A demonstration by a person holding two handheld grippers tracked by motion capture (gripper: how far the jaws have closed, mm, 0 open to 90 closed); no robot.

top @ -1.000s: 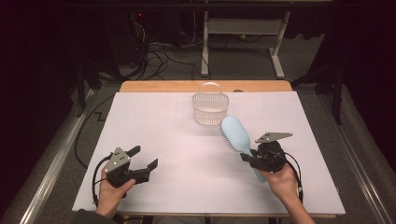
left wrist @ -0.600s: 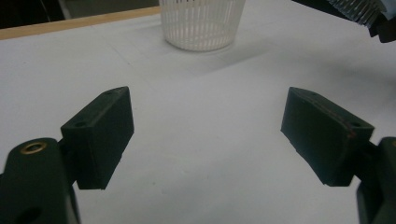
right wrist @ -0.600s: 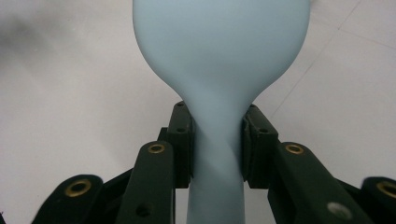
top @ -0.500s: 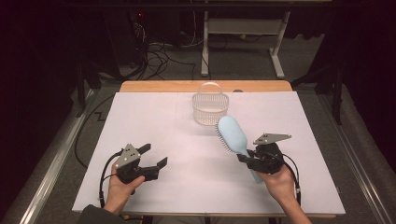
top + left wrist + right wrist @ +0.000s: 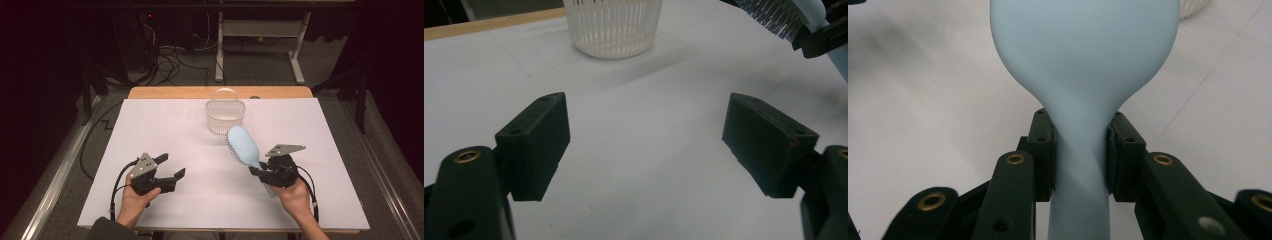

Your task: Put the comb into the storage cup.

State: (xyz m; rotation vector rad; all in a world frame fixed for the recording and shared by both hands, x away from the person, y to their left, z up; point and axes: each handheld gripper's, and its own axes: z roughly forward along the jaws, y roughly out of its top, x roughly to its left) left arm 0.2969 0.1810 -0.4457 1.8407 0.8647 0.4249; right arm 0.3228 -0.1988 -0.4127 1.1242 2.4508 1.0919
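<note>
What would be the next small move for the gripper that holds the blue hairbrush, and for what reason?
Probably carry the hairbrush a little forward, toward the white basket. The right gripper is shut on the brush's handle, with the head lifted and pointing at the basket, which stands just beyond it with its mouth open. The left gripper is open and holds nothing, its jaws having just closed a little.

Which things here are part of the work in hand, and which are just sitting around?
In the job:
- light blue hairbrush, clamped at its handle by the right tongs
- white slatted basket, just beyond the brush head
- left tongs, open, nothing between them

Just lying about:
- cables on the floor
- white table frame behind
</note>
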